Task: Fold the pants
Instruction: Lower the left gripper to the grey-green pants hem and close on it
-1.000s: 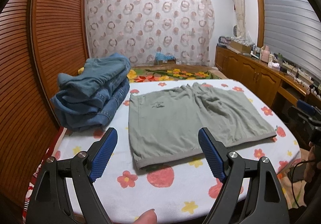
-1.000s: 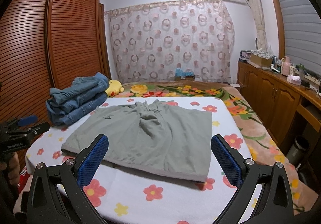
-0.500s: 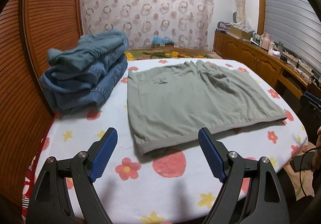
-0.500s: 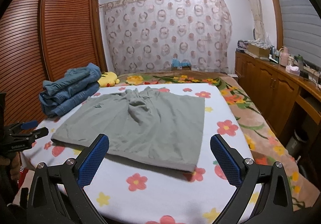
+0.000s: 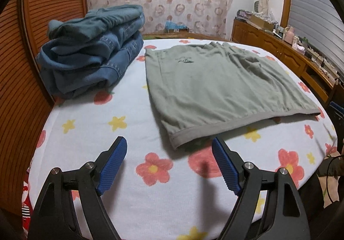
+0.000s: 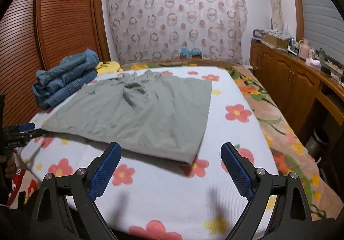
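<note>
A grey-green pair of pants (image 5: pixel 215 87) lies flat on the flowered bed sheet (image 5: pixel 129 175), waistband nearest me; it also shows in the right wrist view (image 6: pixel 139 111). My left gripper (image 5: pixel 168 154) is open and empty, low over the sheet just short of the pants' near left corner. My right gripper (image 6: pixel 171 159) is open and empty, just short of the near right corner. The left gripper also shows at the left edge of the right wrist view (image 6: pixel 20 132).
A stack of folded blue jeans (image 5: pixel 90 51) sits at the bed's far left, next to the slatted wooden wardrobe (image 5: pixel 13 68). A wooden cabinet (image 6: pixel 290 81) with clutter runs along the right wall. A yellow soft toy (image 6: pixel 107 67) lies behind the jeans.
Both grippers have moved forward and down toward the near edge of the pants. Both stay open. The pants have not moved.
</note>
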